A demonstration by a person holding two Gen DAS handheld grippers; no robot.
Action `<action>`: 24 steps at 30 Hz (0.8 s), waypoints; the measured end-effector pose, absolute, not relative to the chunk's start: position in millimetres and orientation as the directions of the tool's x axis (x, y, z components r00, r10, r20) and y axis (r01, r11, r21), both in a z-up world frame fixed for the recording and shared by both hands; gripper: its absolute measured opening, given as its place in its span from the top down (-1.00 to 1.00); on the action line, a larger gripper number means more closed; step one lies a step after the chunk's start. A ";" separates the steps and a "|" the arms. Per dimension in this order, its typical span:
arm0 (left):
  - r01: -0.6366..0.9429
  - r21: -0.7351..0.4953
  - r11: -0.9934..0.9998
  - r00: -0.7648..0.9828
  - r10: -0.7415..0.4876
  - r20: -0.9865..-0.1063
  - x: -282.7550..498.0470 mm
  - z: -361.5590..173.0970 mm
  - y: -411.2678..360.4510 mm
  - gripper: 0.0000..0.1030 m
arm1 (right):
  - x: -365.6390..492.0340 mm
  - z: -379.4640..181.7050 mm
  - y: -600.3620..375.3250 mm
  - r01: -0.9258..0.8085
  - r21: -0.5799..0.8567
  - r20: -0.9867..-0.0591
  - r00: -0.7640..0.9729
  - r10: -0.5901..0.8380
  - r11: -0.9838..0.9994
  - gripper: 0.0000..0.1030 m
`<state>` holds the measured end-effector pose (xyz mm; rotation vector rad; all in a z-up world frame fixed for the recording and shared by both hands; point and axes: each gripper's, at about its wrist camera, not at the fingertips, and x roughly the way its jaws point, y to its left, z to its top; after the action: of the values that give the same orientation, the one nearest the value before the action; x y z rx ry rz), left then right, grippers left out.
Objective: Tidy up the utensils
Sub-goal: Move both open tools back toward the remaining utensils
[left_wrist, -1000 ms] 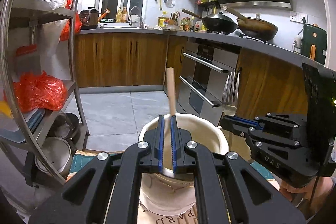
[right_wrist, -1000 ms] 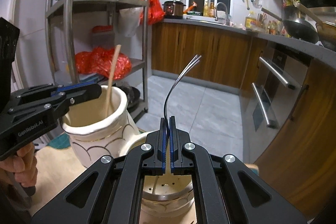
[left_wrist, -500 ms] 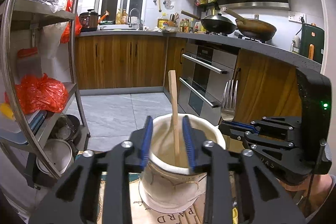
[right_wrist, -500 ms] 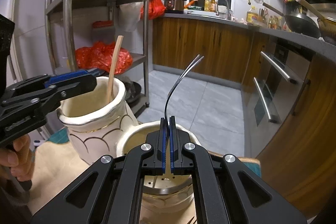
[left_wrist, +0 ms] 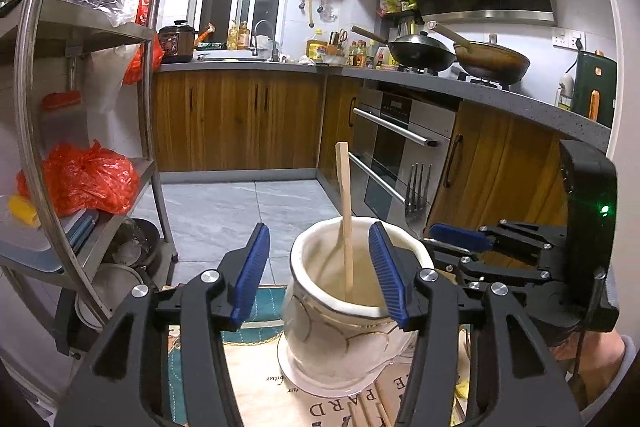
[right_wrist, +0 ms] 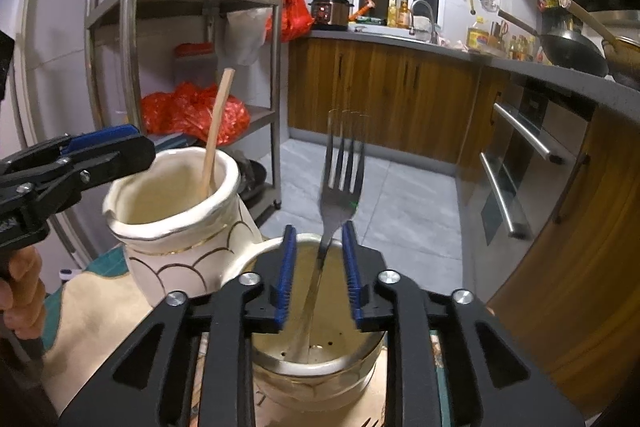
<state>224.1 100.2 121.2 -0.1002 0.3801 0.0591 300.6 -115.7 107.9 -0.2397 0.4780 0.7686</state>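
Observation:
My left gripper [left_wrist: 320, 273] is open above a white ceramic jar [left_wrist: 344, 343] with gold lines. A wooden stick [left_wrist: 345, 211] stands in the jar, free of the pads. In the right wrist view the jar [right_wrist: 180, 227] and stick [right_wrist: 216, 131] sit at left, with the left gripper [right_wrist: 80, 163] beside them. My right gripper [right_wrist: 318, 275] is open over a second white holder with a perforated metal liner [right_wrist: 316, 363]. A metal fork [right_wrist: 340, 183] stands in it, tines up, blurred, between the pads. The fork [left_wrist: 416, 189] shows behind the jar in the left view.
Both holders stand on a printed mat [left_wrist: 256, 387] with a teal border. A steel shelf rack [left_wrist: 92, 147] with red bags is at left. Wooden cabinets, an oven [left_wrist: 392, 155] and a counter with woks are at right. Wooden sticks [left_wrist: 370, 413] lie on the mat.
The left gripper let go of the wooden stick, which now rests in the jar, and opened wide. The right gripper opened and released the fork, which has turned to face the camera.

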 end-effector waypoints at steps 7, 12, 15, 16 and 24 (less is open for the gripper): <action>-0.103 -0.152 0.983 0.927 0.039 -0.372 206.2 123.0 116.1 -0.04 | 284.0 120.0 -142.7 -0.713 -0.005 -0.444 0.630 0.637 0.701 0.48; -0.133 -0.188 0.973 0.914 0.048 -0.402 178.6 105.8 126.9 -0.04 | 264.0 118.5 -169.8 -0.703 0.029 -0.428 0.634 0.644 0.711 0.48; -0.146 -0.203 0.968 0.892 0.040 -0.451 164.9 85.6 130.7 -0.04 | 258.0 113.8 -182.2 -0.692 0.048 -0.435 0.634 0.639 0.720 0.48; -0.150 -0.205 0.967 0.882 0.037 -0.470 160.4 78.5 131.8 -0.04 | 255.4 109.1 -188.5 -0.683 0.059 -0.444 0.635 0.632 0.728 0.48; -0.111 -0.214 0.970 0.799 -0.041 -0.599 148.9 33.3 122.1 -0.03 | 246.5 60.8 -207.0 -0.645 0.134 -0.580 0.564 0.587 0.752 0.48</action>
<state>148.9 122.1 33.3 -0.2449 0.6451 0.0381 246.5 -207.0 60.8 -0.0973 0.6457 0.7267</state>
